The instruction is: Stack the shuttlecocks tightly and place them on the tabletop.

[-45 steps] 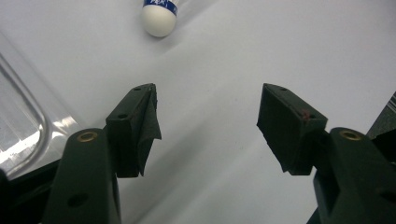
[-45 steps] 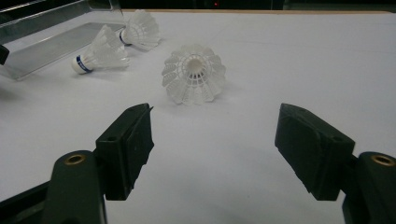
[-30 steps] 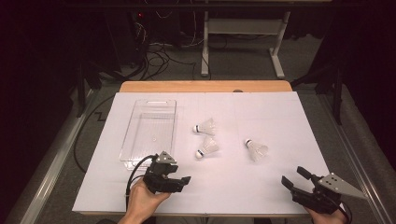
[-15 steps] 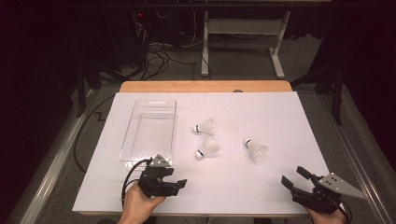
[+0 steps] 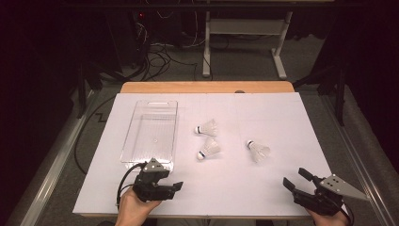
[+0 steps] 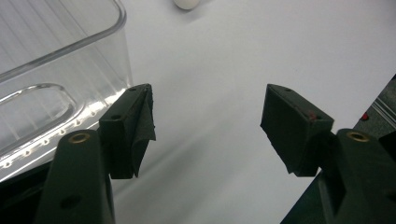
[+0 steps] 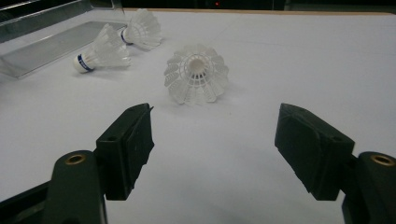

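Clear tray (image 6: 56,70) cut off at left; shuttlecock (image 6: 188,3) cropped at top.

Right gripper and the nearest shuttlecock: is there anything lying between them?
No. In the right gripper view, the stretch from the open right gripper to the nearest shuttlecock is bare white table. The high view shows the same.

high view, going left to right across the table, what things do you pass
black left gripper → clear plastic tray → white feathered shuttlecock with dark band → white shuttlecock nearer the person → third white shuttlecock → black right gripper
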Tool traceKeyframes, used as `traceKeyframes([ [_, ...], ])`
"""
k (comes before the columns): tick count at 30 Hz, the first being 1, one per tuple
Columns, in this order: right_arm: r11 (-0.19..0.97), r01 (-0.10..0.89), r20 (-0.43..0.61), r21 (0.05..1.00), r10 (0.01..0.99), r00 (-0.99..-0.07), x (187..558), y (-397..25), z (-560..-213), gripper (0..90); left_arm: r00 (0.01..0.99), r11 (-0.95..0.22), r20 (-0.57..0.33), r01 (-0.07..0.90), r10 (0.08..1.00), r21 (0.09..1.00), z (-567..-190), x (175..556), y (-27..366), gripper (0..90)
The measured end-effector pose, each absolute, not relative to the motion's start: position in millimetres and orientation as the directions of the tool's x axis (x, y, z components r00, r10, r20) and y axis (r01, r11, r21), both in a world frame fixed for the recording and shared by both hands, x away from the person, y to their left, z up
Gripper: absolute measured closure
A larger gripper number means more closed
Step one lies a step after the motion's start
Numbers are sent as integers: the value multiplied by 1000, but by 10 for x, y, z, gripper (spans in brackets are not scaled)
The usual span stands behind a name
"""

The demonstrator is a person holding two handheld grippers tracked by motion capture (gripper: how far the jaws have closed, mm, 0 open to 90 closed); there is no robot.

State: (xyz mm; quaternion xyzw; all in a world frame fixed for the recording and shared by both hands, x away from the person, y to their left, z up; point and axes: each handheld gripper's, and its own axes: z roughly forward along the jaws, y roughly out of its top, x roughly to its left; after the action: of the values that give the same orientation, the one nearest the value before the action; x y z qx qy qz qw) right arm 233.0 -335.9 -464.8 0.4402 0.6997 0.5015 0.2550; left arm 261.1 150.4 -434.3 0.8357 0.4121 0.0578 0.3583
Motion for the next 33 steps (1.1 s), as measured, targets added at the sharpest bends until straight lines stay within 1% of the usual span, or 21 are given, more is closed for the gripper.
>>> traceKeyframes([
  [11, 106, 360, 87, 927, 873, -480, 2332, -3370, -4649, 285, 623, -357, -184, 637, 760, 683, -4403, 2519, 1712, 344],
  [25, 104, 364, 85, 925, 880, -467, 2333, -3369, -4650, 284, 595, -301, -205, 638, 777, 709, -4463, 2462, 1932, 341],
  [33, 102, 364, 84, 926, 884, -460, 2332, -3370, -4648, 284, 583, -284, -187, 620, 791, 731, -4495, 2392, 2073, 340],
])
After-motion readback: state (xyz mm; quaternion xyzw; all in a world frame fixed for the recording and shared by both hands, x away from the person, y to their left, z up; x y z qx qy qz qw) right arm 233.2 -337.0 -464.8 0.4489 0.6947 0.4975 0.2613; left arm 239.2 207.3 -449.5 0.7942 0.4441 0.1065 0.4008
